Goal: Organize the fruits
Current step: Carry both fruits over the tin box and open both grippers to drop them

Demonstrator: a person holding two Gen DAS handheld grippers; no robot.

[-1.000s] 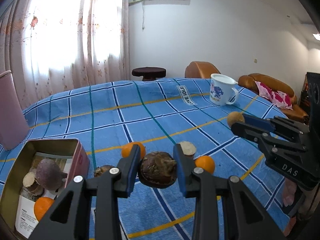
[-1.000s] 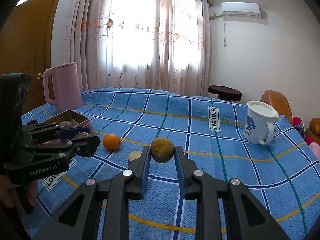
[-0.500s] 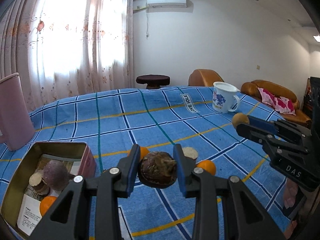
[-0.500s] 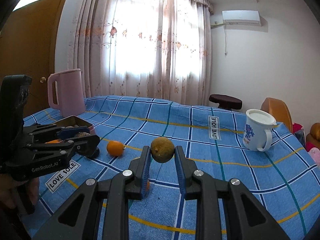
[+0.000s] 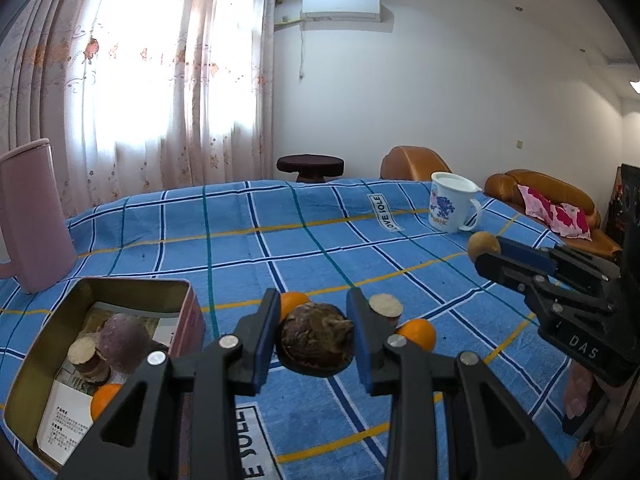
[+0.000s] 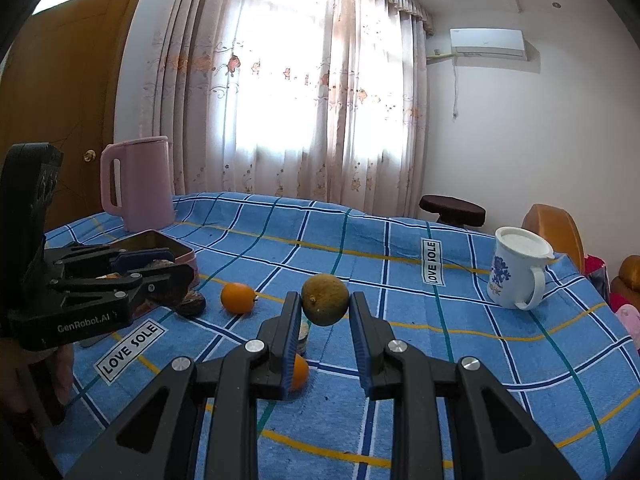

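Two fruits are in the air at once. In the left wrist view, the left gripper (image 5: pixel 313 336) has its jaws clamped on a dark wrinkled fruit (image 5: pixel 316 338), just right of the open tin (image 5: pixel 188 292) that already holds several fruits, presumably its destination. In the right wrist view, the right gripper (image 6: pixel 325 312) pinches a greenish round fruit (image 6: pixel 325 299) above the blue checked cloth (image 6: pixel 480 360), where two oranges (image 6: pixel 237 298) lie unsorted.
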